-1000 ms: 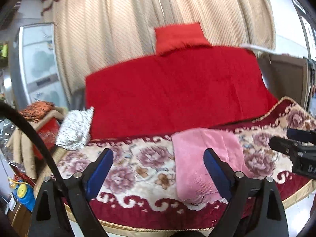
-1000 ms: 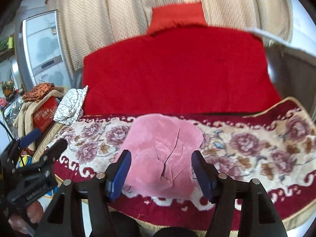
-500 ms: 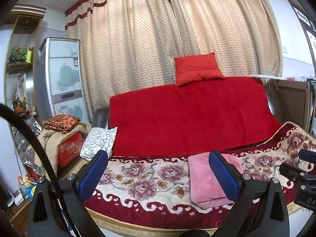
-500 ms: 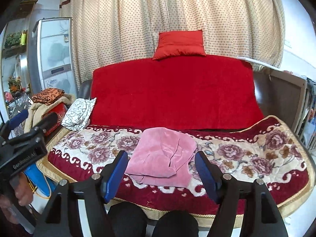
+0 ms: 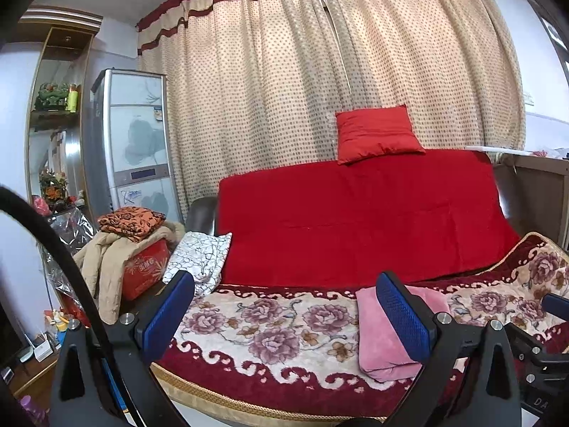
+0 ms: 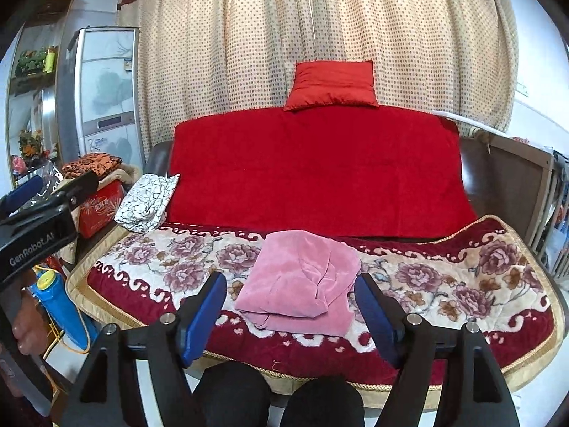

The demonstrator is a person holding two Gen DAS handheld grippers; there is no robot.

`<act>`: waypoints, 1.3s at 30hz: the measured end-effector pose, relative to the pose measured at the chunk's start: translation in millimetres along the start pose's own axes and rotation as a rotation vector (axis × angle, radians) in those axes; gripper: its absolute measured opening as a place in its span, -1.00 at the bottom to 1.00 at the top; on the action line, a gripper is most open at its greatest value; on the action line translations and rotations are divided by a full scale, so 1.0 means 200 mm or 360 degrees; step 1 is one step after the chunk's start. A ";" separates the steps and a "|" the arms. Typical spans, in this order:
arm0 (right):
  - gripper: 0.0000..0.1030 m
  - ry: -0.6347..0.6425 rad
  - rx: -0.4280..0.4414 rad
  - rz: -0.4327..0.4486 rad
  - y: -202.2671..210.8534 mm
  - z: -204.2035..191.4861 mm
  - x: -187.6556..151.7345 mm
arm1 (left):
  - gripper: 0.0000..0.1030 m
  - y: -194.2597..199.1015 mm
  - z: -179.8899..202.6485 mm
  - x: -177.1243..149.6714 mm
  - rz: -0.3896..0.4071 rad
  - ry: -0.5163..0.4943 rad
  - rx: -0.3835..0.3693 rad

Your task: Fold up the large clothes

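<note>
Hanging apart in front of the sofa, both grippers are released and carry nothing. The right gripper (image 6: 290, 307) has blue pads that have just been spreading wider; the folded pink garment (image 6: 302, 281) shows in the gap between them in its view, but it lies farther off on the seat and neither pad touches it. The left gripper (image 5: 284, 315) stands with its jaws as wide as they go, only the flowered blanket (image 5: 270, 323) showing between its blue pads, and its right pad overlaps the pink garment in the picture without contact. The garment is a flat bundle, lying near the front edge of the sofa seat, about midway along it, on the cream and maroon blanket that covers the whole seat and drapes over the front edge. Two dark knees (image 6: 281, 395) of the person appear at the bottom of the right wrist view, just before that front edge. A red throw (image 6: 320, 170) covers the sofa back, and a small red cushion (image 6: 332, 85) sits on its top edge, against the dotted beige curtain (image 6: 320, 28). At the left end of the seat a white cloth with black crackle lines (image 6: 147, 203) leans on the armrest. Past that end stand a red box (image 5: 144, 268) heaped with tan and orange fabric, and a tall pale cabinet (image 5: 137, 142).
</note>
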State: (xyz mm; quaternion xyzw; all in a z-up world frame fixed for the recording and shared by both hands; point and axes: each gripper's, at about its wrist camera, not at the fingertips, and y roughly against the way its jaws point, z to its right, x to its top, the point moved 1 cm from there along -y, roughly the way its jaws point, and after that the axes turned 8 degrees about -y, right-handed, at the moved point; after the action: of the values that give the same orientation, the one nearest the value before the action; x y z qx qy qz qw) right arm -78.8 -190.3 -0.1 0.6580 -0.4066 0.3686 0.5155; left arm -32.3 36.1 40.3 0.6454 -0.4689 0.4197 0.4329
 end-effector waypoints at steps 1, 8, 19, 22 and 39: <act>0.51 0.0002 -0.0006 0.0010 0.01 0.00 0.00 | 0.97 0.01 0.00 0.00 0.0003 0.0000 0.0006; 0.51 -0.0020 -0.0041 0.0077 0.07 0.01 0.02 | 0.98 0.05 -0.02 0.01 0.0006 0.0023 0.0040; 0.53 -0.0022 -0.0042 0.0008 0.04 0.02 -0.03 | 0.98 0.04 0.01 -0.05 -0.0057 -0.0028 0.0003; 0.53 -0.0024 -0.0048 -0.0005 0.03 0.02 -0.04 | 0.98 0.03 0.00 -0.07 -0.0068 -0.0033 0.0007; 0.53 -0.0038 -0.0066 -0.0101 -0.01 0.06 -0.09 | 0.98 0.04 0.03 -0.09 -0.0083 -0.0082 0.0014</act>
State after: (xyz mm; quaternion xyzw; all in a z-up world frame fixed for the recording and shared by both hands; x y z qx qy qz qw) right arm -84.1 -199.7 -20.1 0.6641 -0.3991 0.3357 0.5356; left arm -43.5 33.0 22.3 0.6700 -0.4610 0.3935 0.4286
